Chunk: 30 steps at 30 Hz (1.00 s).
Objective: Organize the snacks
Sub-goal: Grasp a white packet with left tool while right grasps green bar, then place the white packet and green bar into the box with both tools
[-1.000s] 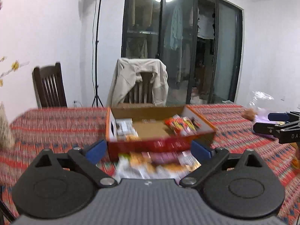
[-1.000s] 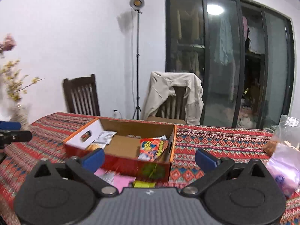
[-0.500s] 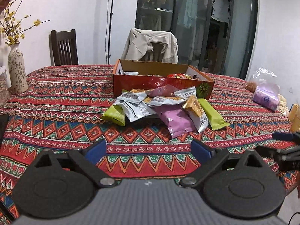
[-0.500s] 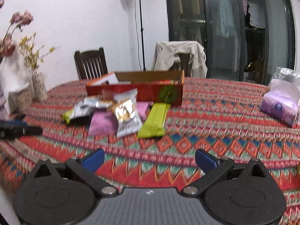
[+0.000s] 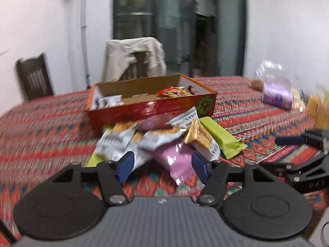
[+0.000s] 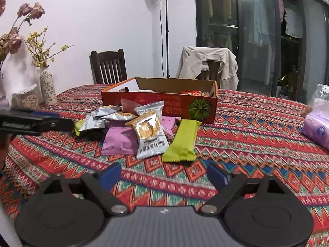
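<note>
A red cardboard box stands on the patterned tablecloth with a few snack packets inside. In front of it lies a pile of snacks: a pink packet, a silver-and-gold packet, a green bar and silver packets. My left gripper is low at the near edge of the pile. Its jaws are closing with the pink packet between them, the pads not pressing on it. My right gripper hovers short of the green bar. Its jaws are closing on nothing.
A flowered vase and a jar stand at the table's left. A purple bag lies at the right. Behind the table are a dark chair, a coat-draped chair and a lamp stand.
Both grippers came down from above the box to the snack pile. The left one closed in on the pink packet, and both pairs of jaws have narrowed.
</note>
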Motion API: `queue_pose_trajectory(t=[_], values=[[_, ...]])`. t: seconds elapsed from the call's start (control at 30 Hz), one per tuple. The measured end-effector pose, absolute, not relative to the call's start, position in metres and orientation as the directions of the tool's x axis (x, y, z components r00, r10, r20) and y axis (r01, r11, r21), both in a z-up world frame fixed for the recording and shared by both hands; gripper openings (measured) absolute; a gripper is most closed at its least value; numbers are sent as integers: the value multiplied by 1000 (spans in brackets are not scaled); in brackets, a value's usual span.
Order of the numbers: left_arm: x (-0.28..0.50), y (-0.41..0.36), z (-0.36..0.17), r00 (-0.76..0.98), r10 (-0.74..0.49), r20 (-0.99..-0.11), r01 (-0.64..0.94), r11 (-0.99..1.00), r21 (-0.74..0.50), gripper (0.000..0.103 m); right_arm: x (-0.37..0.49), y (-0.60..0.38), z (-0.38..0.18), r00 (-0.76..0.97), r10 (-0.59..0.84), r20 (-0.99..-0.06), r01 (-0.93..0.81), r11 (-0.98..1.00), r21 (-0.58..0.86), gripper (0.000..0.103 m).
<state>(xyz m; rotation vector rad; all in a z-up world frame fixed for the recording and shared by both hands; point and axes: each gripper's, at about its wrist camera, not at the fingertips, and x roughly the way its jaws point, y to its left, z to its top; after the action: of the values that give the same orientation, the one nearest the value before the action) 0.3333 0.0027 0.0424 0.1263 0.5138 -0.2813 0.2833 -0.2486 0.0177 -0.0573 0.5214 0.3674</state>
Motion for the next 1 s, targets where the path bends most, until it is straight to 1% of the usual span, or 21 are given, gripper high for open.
queue_pose_trajectory(t=[0.13,0.2,0.3,0.4,0.43,0.47,0.5,0.53,0.57,0.63,0.67,0.7,0.83,0.97,1.0], values=[[382,-16,31,801,-234,-551,367,919,142,66,315,-244,18,811,313,-494,-337,940,42,83],[403,-22,24,781,-241,-576,397,904,161,66,330,-245,18,814,309,-492,-327,944,52,80],[428,-23,17,750,-269,-604,429,894,134,66,354,-247,17,812,299,-501,-309,949,64,77],[445,-17,13,712,-319,-625,448,892,55,65,378,-250,14,799,302,-520,-300,950,90,73],[447,-15,12,699,-330,-635,446,895,26,57,386,-249,12,792,304,-529,-298,949,99,73],[447,-13,10,694,-333,-638,441,898,10,42,394,-248,10,784,306,-541,-298,949,106,73],[444,-14,8,694,-338,-636,444,896,9,32,401,-246,7,778,308,-548,-299,948,109,70],[440,-14,7,694,-344,-632,451,892,10,24,410,-243,3,772,305,-557,-299,949,104,68],[435,-14,7,702,-337,-628,445,896,16,20,416,-242,0,769,299,-565,-296,950,101,64],[425,-10,9,718,-331,-613,423,906,5,20,427,-243,-4,769,296,-566,-281,953,117,62],[420,-7,11,728,-324,-605,401,916,-8,18,432,-245,-5,769,290,-570,-270,955,122,56],[416,-6,14,738,-312,-598,379,925,-16,18,436,-247,-6,768,286,-573,-260,957,129,53],[388,4,27,788,-288,-544,300,951,-69,18,440,-254,-11,764,292,-575,-252,956,151,52],[357,12,37,825,-257,-503,221,966,-131,18,440,-239,-19,750,271,-604,-282,956,79,49],[349,13,39,832,-249,-497,206,968,-140,18,438,-235,-20,755,260,-601,-284,957,57,44]])
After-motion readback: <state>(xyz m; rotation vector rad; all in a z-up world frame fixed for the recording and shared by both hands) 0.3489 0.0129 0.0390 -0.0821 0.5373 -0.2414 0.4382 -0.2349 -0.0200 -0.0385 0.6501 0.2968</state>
